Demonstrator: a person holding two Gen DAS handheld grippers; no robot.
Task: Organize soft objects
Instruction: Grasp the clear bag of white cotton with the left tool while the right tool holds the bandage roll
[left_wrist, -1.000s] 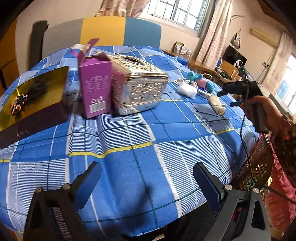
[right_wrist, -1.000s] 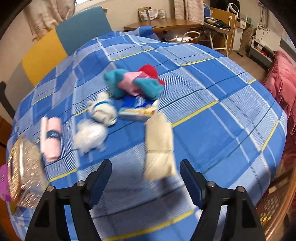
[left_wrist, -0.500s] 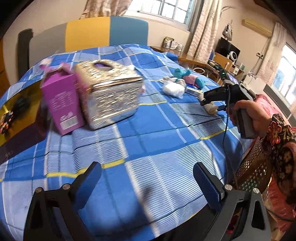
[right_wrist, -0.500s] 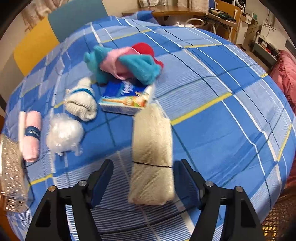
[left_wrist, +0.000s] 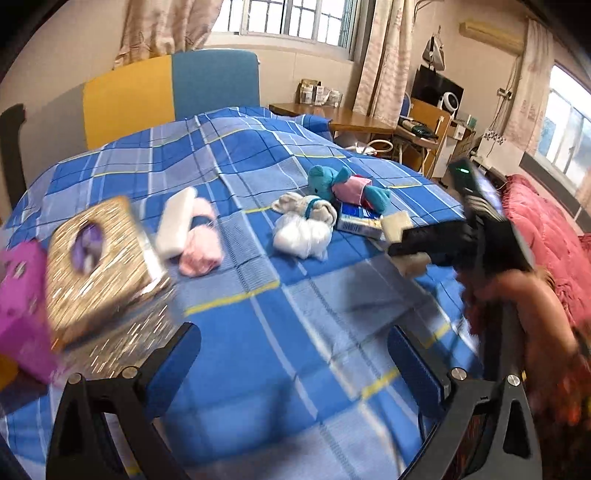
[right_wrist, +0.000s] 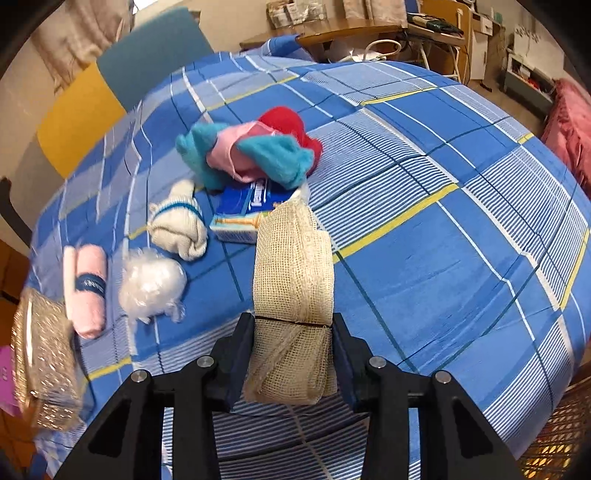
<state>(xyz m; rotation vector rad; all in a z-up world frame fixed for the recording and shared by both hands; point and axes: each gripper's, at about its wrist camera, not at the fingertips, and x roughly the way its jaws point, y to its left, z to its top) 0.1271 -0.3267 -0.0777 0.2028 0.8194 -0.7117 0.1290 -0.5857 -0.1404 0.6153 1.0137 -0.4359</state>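
Right tool (right_wrist: 293, 354): just closing, pads against beige mesh roll (right_wrist: 293, 266). Left tool (left_wrist: 293, 363): open, empty; its view blurred, apparently gold box (left_wrist: 92, 266).

Beige mesh roll (right_wrist: 293, 280) between jaws

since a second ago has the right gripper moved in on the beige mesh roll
Yes. The right gripper has come forward toward the tissue packet, and its jaws, just closing, now press both sides of the beige mesh roll, which earlier lay ahead of the open fingers.
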